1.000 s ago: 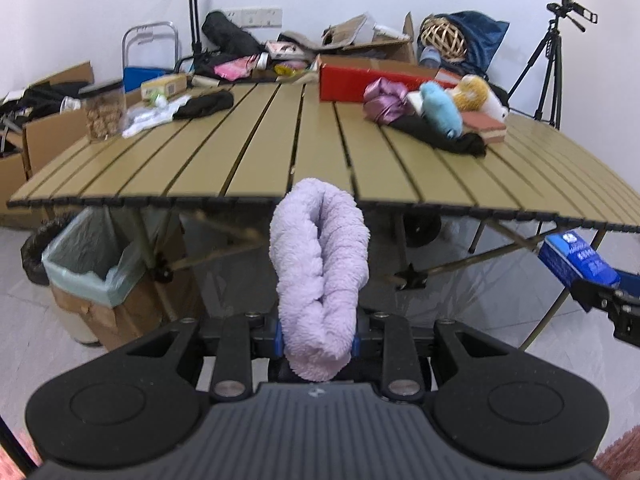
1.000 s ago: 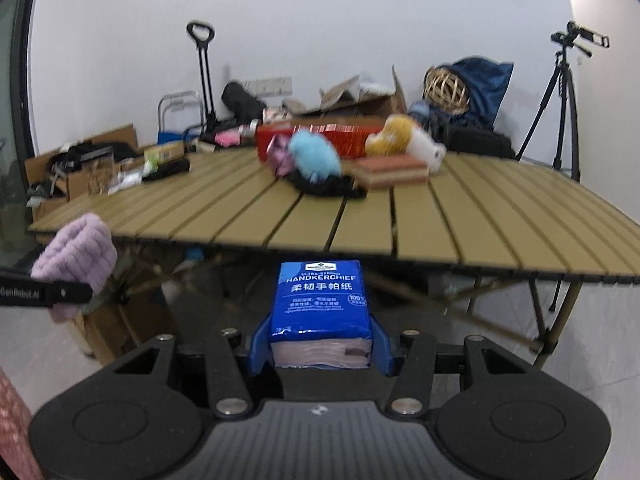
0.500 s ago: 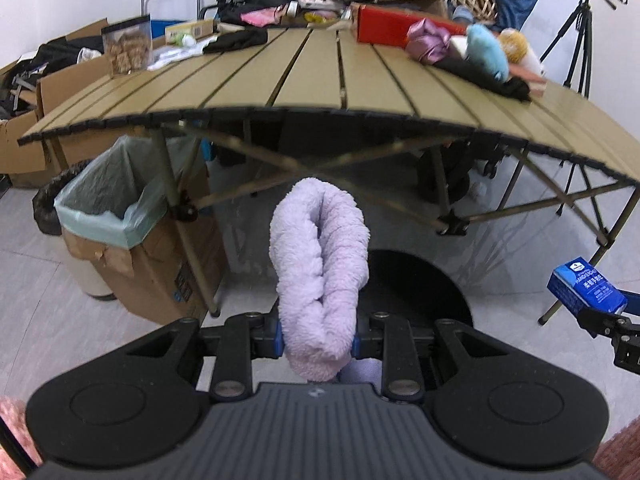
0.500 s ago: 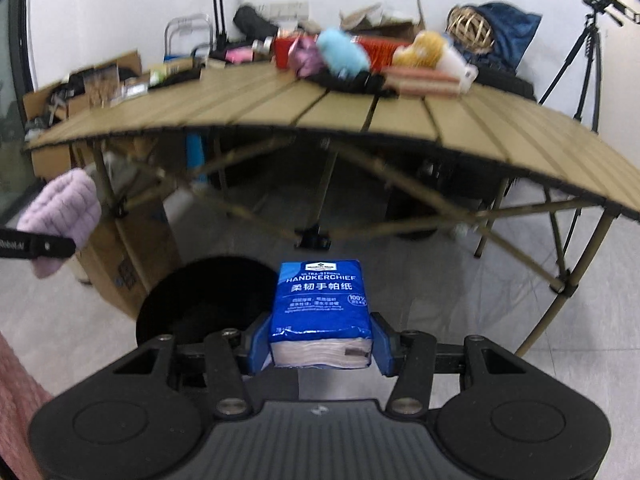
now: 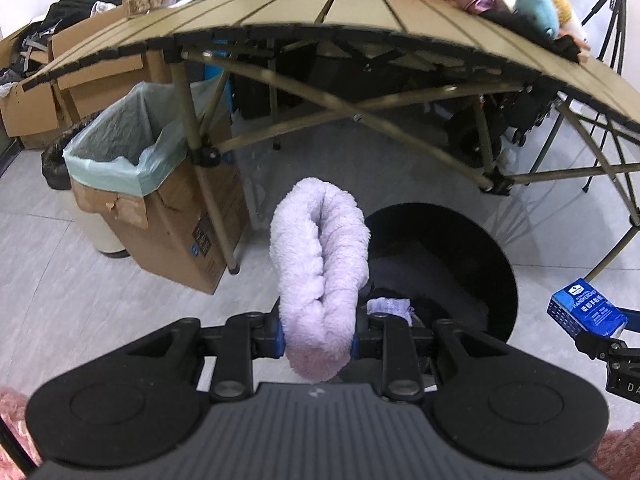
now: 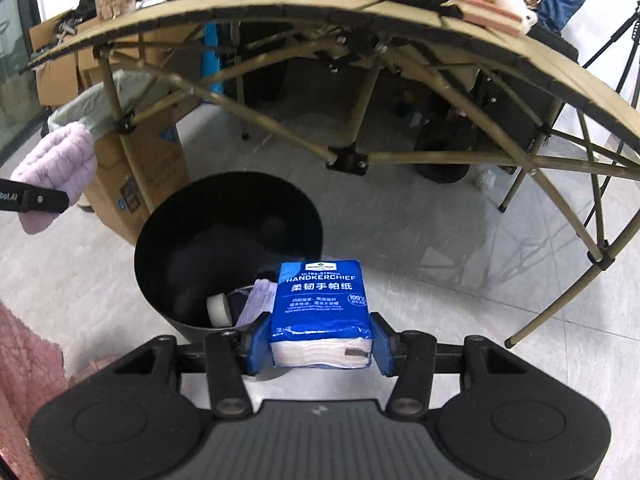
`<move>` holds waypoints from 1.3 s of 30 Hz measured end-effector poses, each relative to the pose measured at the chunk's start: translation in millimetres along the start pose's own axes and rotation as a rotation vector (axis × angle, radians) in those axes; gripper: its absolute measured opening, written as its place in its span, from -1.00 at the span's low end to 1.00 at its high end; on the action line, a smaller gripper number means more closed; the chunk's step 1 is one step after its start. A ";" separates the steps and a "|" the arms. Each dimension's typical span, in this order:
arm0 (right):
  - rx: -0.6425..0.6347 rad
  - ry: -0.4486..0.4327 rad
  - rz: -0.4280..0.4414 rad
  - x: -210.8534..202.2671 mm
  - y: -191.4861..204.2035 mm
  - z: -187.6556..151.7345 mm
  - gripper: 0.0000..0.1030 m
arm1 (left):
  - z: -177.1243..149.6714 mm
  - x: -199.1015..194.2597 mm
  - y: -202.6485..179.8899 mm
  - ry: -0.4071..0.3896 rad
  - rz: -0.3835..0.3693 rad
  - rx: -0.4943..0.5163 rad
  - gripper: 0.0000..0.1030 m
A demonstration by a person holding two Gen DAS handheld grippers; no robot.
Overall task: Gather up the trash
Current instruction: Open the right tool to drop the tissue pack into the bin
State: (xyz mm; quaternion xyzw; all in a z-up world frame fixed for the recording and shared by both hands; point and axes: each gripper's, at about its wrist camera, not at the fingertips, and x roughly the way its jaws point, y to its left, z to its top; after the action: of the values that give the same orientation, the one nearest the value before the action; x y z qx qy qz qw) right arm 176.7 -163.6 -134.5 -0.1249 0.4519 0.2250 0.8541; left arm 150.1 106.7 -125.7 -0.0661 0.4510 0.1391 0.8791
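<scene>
My left gripper point(image 5: 319, 340) is shut on a folded lilac fluffy cloth point(image 5: 320, 272), which sticks up between the blue pads. It hangs over the near rim of a round black bin point(image 5: 472, 248) on the floor. My right gripper point(image 6: 320, 346) is shut on a blue pack of paper handkerchiefs point(image 6: 322, 300), held just right of the same black bin point(image 6: 176, 240). Inside the bin lie a lilac cloth point(image 6: 258, 300) and a white tape roll point(image 6: 218, 308). Each gripper shows at the other view's edge, the pack point(image 5: 584, 312) at right and the lilac cloth point(image 6: 56, 168) at left.
A slatted folding table point(image 5: 360, 12) arches overhead with clutter on top, its crossed legs point(image 6: 348, 156) behind the bin. A cardboard box lined with a pale green bag point(image 5: 128, 152) stands at the left by a table leg. A tripod point(image 5: 608, 20) stands at far right. The floor is grey tile.
Both grippers have sunk from table height and tipped downward with their loads. The black bin on the floor has come into view beneath them. Neither grip has changed.
</scene>
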 end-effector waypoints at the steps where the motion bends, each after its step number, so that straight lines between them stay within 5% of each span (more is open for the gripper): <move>1: -0.003 0.006 0.001 2.5 2.0 0.0 -0.03 | -0.5 2.6 0.8 0.008 0.004 -0.001 -0.47; 39: -0.119 0.051 0.070 72.9 73.8 50.3 -0.03 | -5.9 37.2 21.3 0.100 -0.024 -0.046 -0.47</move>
State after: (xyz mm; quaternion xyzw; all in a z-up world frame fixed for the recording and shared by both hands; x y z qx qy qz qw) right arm 211.7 -58.8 -167.4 -0.1649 0.4633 0.2781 0.8251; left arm 159.7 132.4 -159.1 -0.0986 0.4901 0.1353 0.8554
